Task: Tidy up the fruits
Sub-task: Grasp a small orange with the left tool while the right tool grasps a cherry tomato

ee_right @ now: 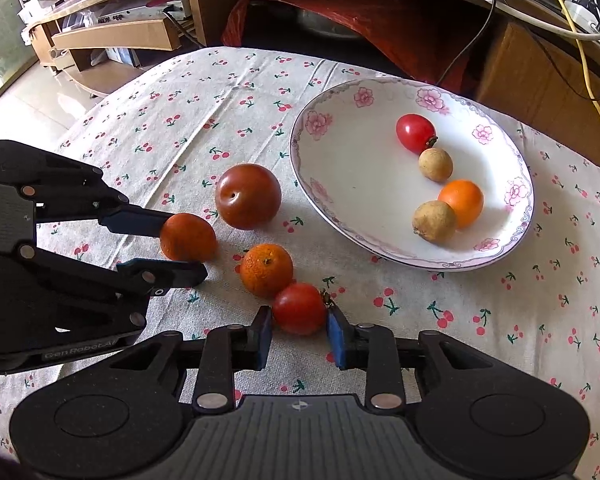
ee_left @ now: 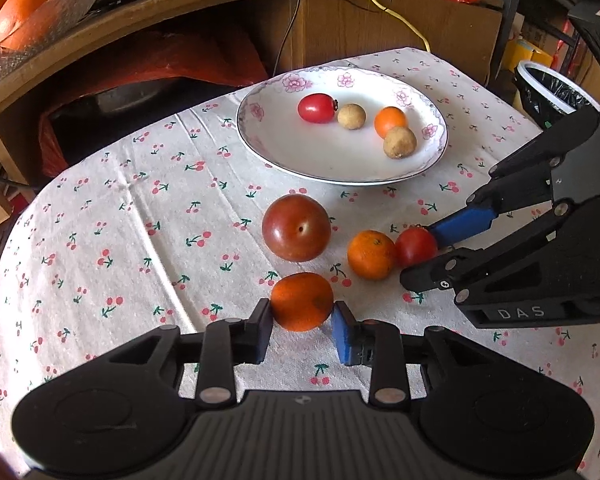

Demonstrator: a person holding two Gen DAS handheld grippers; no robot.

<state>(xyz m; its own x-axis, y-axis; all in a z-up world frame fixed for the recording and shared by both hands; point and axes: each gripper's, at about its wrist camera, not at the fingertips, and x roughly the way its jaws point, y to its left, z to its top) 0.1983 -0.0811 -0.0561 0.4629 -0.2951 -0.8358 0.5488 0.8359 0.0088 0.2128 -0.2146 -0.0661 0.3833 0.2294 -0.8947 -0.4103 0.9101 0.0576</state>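
Down near the table's front edge, a small orange fruit (ee_left: 302, 301) sits between the fingers of the left gripper (ee_left: 302, 320), both pads touching its sides — pinched, though it rests on the cherry-print cloth (ee_left: 120, 240). At its 2 o'clock in the left wrist view, a cherry tomato (ee_right: 299, 308) is likewise squeezed between the pads of the right gripper (ee_right: 299, 326), touching the cloth and pressed against a mandarin (ee_right: 266, 270) at its 11 o'clock. A large dark-red plum (ee_left: 296, 227) lies at 12 o'clock from the held orange fruit, apart from it. Farther out at 12 to 1 o'clock stands the flowered plate (ee_left: 284, 148), holding four pieces — a red tomato (ee_left: 316, 108), a tan longan (ee_left: 351, 116) beside it, a small orange (ee_left: 390, 120) and a second longan (ee_left: 399, 142) touching that orange. Behind the plate, a wooden desk (ee_left: 340, 20) carries cables.
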